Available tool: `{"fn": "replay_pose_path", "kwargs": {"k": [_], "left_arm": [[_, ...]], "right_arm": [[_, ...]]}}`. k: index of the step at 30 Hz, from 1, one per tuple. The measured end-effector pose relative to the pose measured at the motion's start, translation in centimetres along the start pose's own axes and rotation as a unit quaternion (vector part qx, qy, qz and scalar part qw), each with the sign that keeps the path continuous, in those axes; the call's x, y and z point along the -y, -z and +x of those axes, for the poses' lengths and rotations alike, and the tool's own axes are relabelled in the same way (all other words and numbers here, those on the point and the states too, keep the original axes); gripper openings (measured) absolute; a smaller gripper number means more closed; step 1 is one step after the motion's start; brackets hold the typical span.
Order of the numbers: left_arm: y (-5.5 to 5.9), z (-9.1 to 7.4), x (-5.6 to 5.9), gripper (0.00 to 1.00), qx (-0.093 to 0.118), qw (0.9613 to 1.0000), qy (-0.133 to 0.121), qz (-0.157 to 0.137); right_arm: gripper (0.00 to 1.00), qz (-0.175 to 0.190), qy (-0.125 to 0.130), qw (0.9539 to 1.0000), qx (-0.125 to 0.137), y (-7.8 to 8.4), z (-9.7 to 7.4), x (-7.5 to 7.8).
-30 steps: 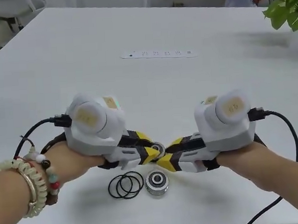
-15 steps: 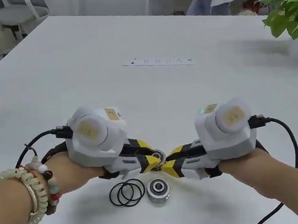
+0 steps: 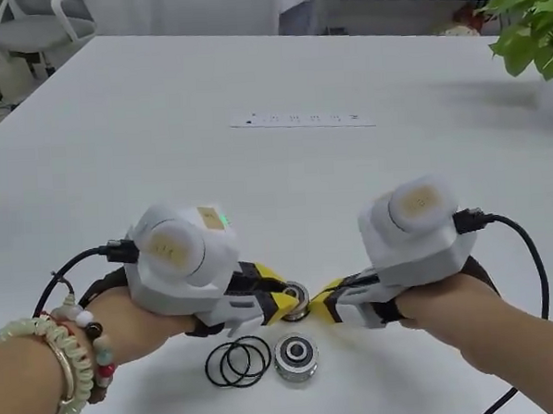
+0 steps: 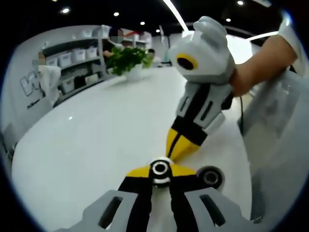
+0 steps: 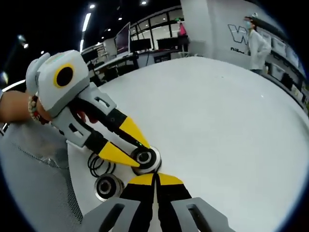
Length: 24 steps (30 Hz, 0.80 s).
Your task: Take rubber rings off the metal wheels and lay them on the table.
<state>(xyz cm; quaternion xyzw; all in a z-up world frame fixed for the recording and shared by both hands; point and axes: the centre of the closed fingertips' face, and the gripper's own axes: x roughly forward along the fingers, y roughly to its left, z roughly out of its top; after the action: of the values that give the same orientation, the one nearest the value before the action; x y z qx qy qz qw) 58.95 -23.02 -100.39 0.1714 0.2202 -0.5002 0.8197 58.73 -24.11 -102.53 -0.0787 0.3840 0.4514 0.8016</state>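
Slip is the danger: left gripper jaws clamp the metal wheel; right gripper jaws, pressed together, could jerk it loose.

We saw the left gripper and the right gripper in white, with black jaws tipped yellow. The held wheel was silver with a dark centre, as was the second wheel. The rubber rings were black, the table white, the plant green, the cable black, the bracelet pale green.
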Motion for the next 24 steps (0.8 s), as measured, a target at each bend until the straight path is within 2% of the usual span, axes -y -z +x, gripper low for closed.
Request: {"fn": "replay_pose_path", "kwargs": {"k": [4, 9, 10, 11, 12, 13, 14, 20, 24], "left_arm": [[0.0, 0.0, -0.1, 0.14, 0.000, 1.0000, -0.001, -0.001], [0.1, 0.0, -0.1, 0.14, 0.000, 1.0000, -0.002, -0.003], [0.1, 0.0, -0.1, 0.14, 0.001, 1.0000, -0.002, -0.003], [0.1, 0.0, -0.1, 0.13, 0.001, 1.0000, -0.002, -0.004], [0.1, 0.0, -0.2, 0.13, 0.001, 1.0000, -0.004, -0.004], [0.1, 0.0, -0.2, 0.13, 0.002, 1.0000, -0.003, -0.005], [0.1, 0.0, -0.2, 0.13, 0.002, 1.0000, -0.003, -0.005], [0.1, 0.0, -0.1, 0.13, 0.003, 1.0000, -0.003, -0.006], [0.1, 0.0, -0.1, 0.13, 0.003, 1.0000, -0.003, -0.005]], "right_arm": [[0.00, 0.049, -0.008, 0.9987, 0.015, -0.3, -0.3, 0.3], [0.00, 0.070, -0.016, 0.9971, 0.025, -0.5, -0.5, 0.3], [0.00, 0.077, -0.013, 0.9962, 0.038, -0.9, -0.6, 0.5], [0.00, 0.094, -0.033, 0.9933, 0.059, -1.7, -0.8, 0.0], [0.00, 0.119, -0.041, 0.9903, 0.060, -2.0, -1.0, -0.1], [0.00, 0.103, -0.030, 0.9931, 0.047, -1.4, -0.9, 0.1], [0.00, 0.093, -0.028, 0.9938, 0.054, -1.6, -0.8, -0.1], [0.00, 0.097, -0.030, 0.9936, 0.050, -1.6, -1.0, -0.4], [0.00, 0.082, -0.028, 0.9952, 0.046, -1.9, -0.9, -1.0]]}}
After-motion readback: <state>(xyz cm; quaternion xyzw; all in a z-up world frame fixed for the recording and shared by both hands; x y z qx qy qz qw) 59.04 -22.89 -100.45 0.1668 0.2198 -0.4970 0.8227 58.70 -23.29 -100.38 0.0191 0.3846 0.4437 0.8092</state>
